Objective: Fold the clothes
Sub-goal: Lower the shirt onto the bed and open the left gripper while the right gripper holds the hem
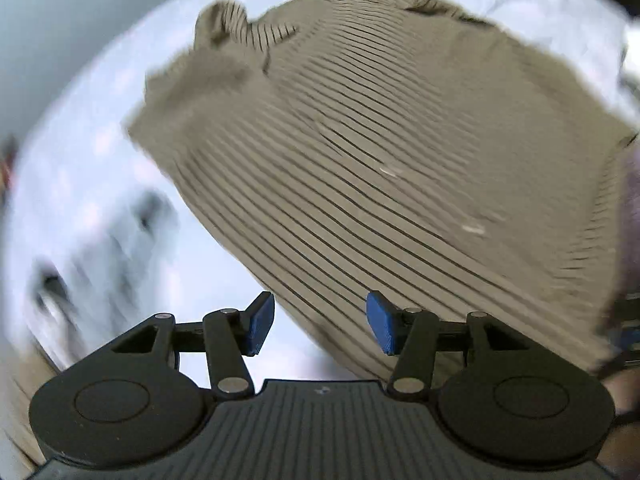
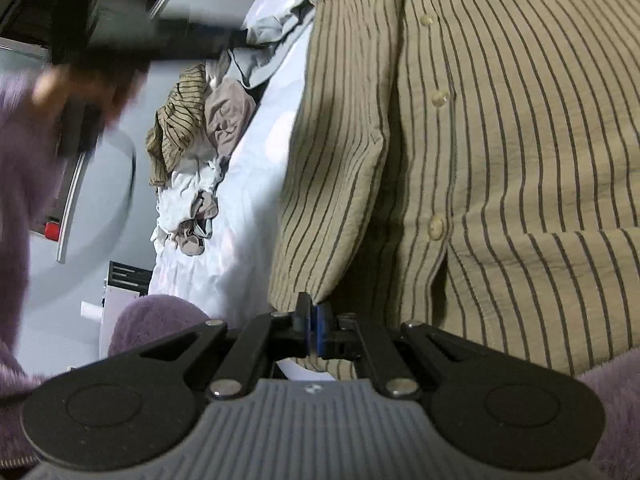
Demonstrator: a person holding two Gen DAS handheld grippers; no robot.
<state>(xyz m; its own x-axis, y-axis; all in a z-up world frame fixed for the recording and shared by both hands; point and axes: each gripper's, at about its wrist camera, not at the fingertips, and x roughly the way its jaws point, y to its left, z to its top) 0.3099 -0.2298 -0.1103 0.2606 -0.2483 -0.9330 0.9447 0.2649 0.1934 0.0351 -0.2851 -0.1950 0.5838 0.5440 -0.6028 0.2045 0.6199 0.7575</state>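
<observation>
A khaki shirt (image 1: 360,160) with thin dark stripes lies spread on the pale blue bed sheet (image 1: 80,152), seen from above in the left wrist view. My left gripper (image 1: 320,324) hovers over the shirt's near edge. Its blue pads (image 1: 262,322) stand apart with nothing between them. In the right wrist view the same shirt (image 2: 500,160) fills the right side, button placket showing. My right gripper (image 2: 312,314) is shut on a lower corner of the shirt's front panel.
A pile of crumpled clothes (image 2: 200,128) lies further along the bed sheet (image 2: 248,184). A hand in a purple sleeve (image 2: 20,152) holds a blurred black tool at the upper left. Blurred rumpled cloth (image 1: 100,240) lies left of the shirt.
</observation>
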